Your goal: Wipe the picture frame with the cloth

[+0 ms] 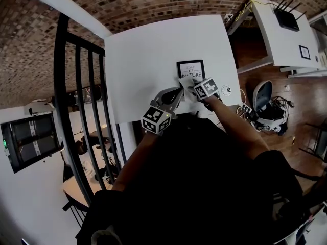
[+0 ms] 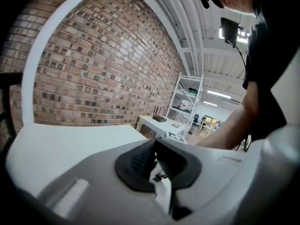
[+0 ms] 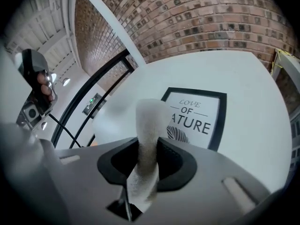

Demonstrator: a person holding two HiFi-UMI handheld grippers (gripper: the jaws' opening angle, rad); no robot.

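A black picture frame with a white print lies flat on the white table, near its front edge. In the right gripper view the picture frame sits just beyond the jaws. My right gripper is shut on a white cloth, held over the frame's near edge. The cloth sticks up out of the right gripper. My left gripper points at the cloth from the left. The left gripper is shut, with a thin white strip pinched between its jaws, seemingly the cloth's end.
A black metal railing stands left of the table. A second white desk with a router is at the right. A power strip and cables lie on the wooden floor. A brick wall backs the table.
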